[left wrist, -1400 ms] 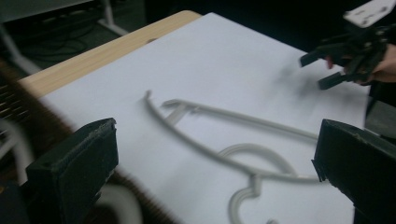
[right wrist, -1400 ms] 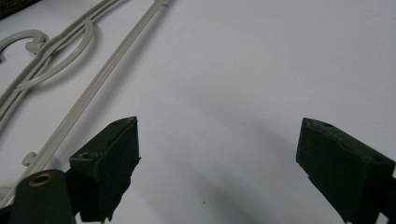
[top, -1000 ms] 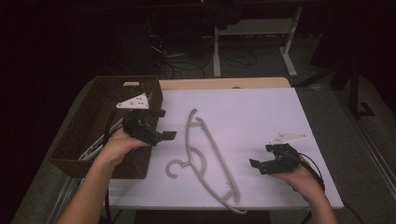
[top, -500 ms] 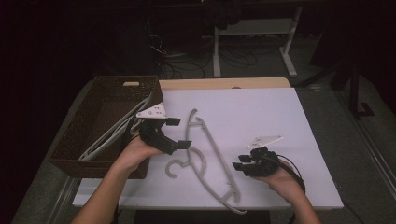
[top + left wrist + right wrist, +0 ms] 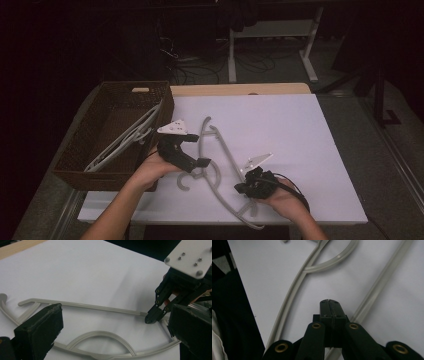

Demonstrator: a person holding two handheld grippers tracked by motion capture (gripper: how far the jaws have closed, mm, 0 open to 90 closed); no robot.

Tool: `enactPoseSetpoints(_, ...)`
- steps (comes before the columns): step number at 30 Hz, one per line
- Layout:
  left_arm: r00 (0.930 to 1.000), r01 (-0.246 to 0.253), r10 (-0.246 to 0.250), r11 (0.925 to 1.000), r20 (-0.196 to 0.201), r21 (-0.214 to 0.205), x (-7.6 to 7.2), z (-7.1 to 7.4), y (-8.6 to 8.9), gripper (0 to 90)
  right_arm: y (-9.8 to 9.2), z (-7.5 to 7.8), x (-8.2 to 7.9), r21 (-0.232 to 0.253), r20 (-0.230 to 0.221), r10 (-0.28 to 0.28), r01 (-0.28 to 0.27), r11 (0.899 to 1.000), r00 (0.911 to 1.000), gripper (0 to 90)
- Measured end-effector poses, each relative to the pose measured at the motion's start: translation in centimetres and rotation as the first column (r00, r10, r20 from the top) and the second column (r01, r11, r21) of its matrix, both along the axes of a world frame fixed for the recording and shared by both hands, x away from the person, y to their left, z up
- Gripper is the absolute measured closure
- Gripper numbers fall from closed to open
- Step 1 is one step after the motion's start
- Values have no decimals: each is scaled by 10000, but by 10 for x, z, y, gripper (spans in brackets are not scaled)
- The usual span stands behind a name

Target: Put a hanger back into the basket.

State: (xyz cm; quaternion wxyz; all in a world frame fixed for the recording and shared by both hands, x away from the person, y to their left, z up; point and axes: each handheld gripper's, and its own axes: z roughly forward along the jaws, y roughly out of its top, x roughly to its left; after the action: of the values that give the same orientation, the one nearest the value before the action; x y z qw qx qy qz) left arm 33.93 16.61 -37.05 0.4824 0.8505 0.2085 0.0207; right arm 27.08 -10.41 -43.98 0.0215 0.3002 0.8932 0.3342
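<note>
On white tabletop (image 5: 300, 150): thin grey plastic hanger (image 5: 222, 150); right gripper (image 5: 329, 305) jaws just pressed together, empty; left gripper (image 5: 110, 332) jaws spread.

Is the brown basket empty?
No, the basket has pale hangers lying inside it, leaning up toward its rim.

The left gripper (image 5: 192, 157) has moved from the basket (image 5: 75, 155) at the left of the frame toward the centre and lower, and now its open jaws stand over the hook of the grey hanger (image 5: 220, 150). The right gripper (image 5: 245, 187) has moved from the lower right toward the centre, to the hanger's bar. Its jaws have just been closing and now meet, nothing visible between them.
</note>
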Motion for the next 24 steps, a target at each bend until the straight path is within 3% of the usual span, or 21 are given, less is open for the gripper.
enactPoseSetpoints(7, 9999, 85, -83, 9999, -110, 125, 0, -6, -3, 0, 8, -5, 2, -731, 93, -210, 217, 9971, 9997, 894)
enactPoseSetpoints(19, 9999, 71, -69, 9999, -135, 156, 0, -9, -3, 0, 0, -5, 6, -1258, 355, -656, 696, 9896, 9972, 895)
enactPoseSetpoints(24, 9998, 54, -51, 9998, -178, 197, 0, -11, -3, 0, -14, -2, 15, -1737, 719, -1225, 1333, 9757, 9899, 895)
